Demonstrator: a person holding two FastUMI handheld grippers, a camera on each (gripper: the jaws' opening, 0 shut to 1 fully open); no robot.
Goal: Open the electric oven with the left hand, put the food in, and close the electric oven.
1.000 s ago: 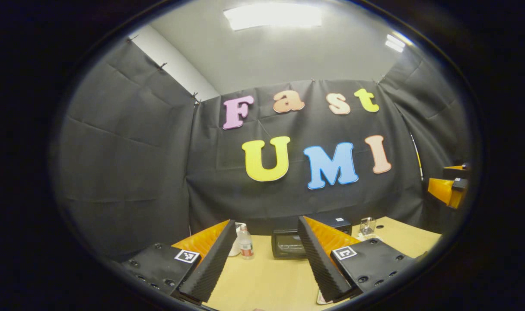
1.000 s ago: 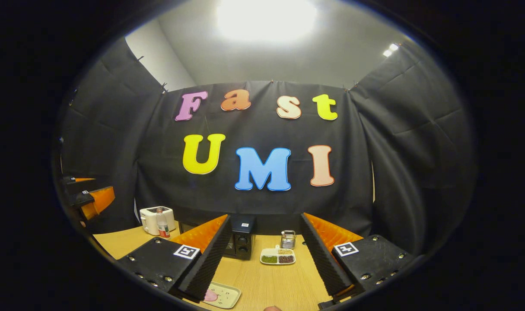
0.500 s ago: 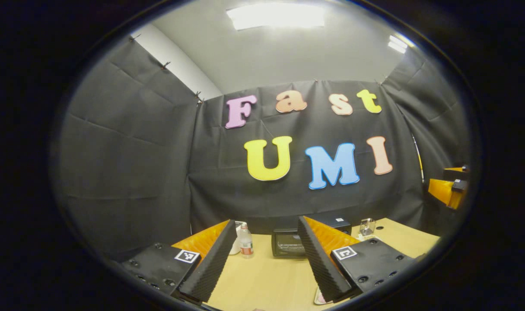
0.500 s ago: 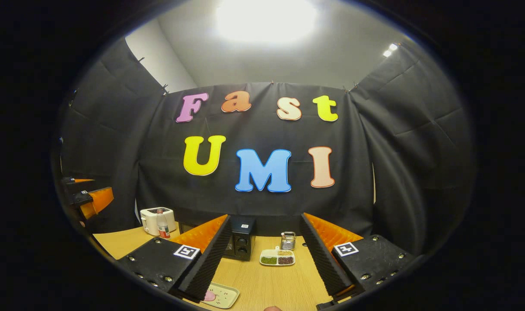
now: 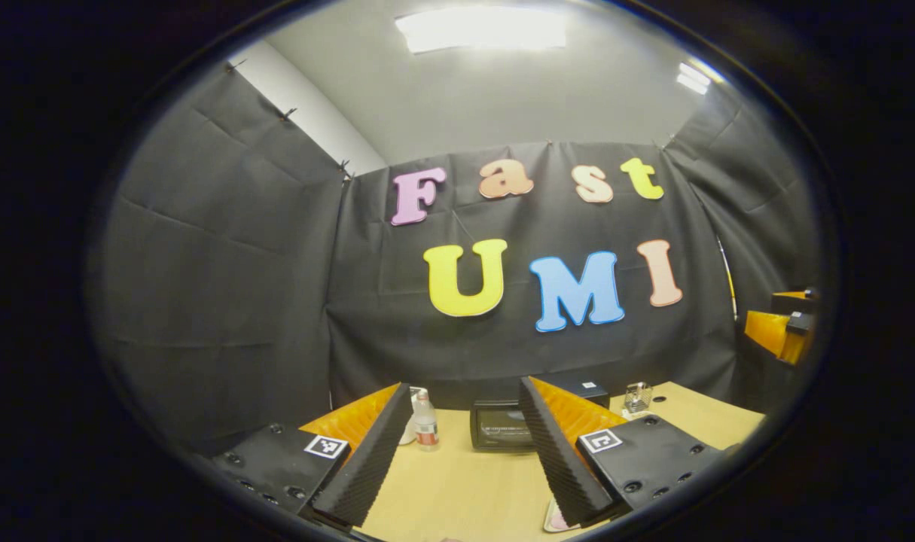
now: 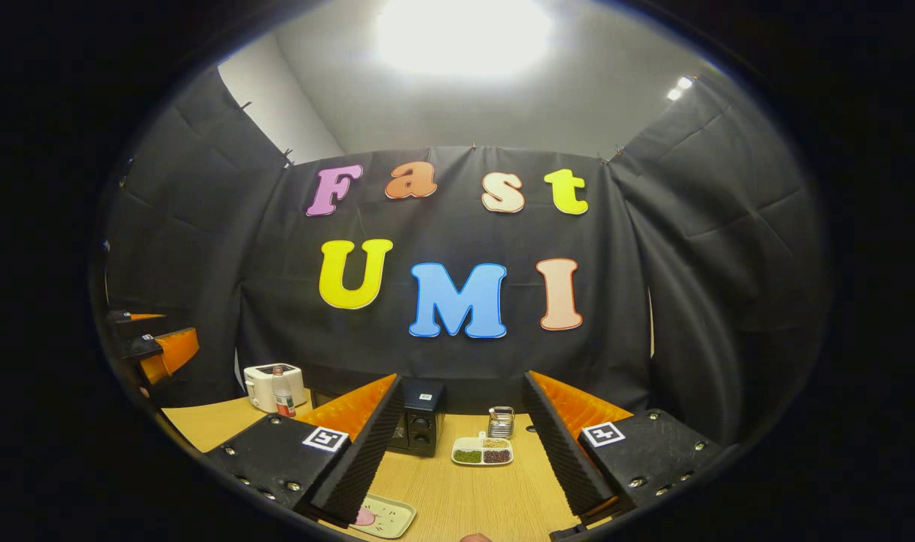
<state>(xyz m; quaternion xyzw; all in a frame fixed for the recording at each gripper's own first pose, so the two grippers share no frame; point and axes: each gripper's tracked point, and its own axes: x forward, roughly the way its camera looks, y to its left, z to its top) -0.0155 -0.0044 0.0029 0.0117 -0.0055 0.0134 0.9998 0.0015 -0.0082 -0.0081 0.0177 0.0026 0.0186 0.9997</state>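
A small black electric oven (image 5: 498, 425) stands at the back of the wooden table with its glass door closed; its knob panel (image 6: 421, 429) faces me in the right gripper view. My left gripper (image 5: 463, 459) is open, well short of the oven and raised above the table. My right gripper (image 6: 461, 459) is open too, with nothing between its fingers. A pale plate with pink food (image 6: 385, 516) lies on the table near the front, just inside the right gripper's left finger. The other gripper's orange finger (image 5: 775, 333) hangs at the right edge of the left gripper view.
A white toaster (image 6: 265, 384) and a small bottle (image 5: 425, 423) stand left of the oven. To the oven's right sit a divided dish of beans (image 6: 482, 451) and a metal holder (image 6: 501, 421). Black cloth walls close in the table (image 5: 457, 489).
Both views have tipped slightly, so the table objects sit a little higher in frame. Both grippers stay open and hold nothing.
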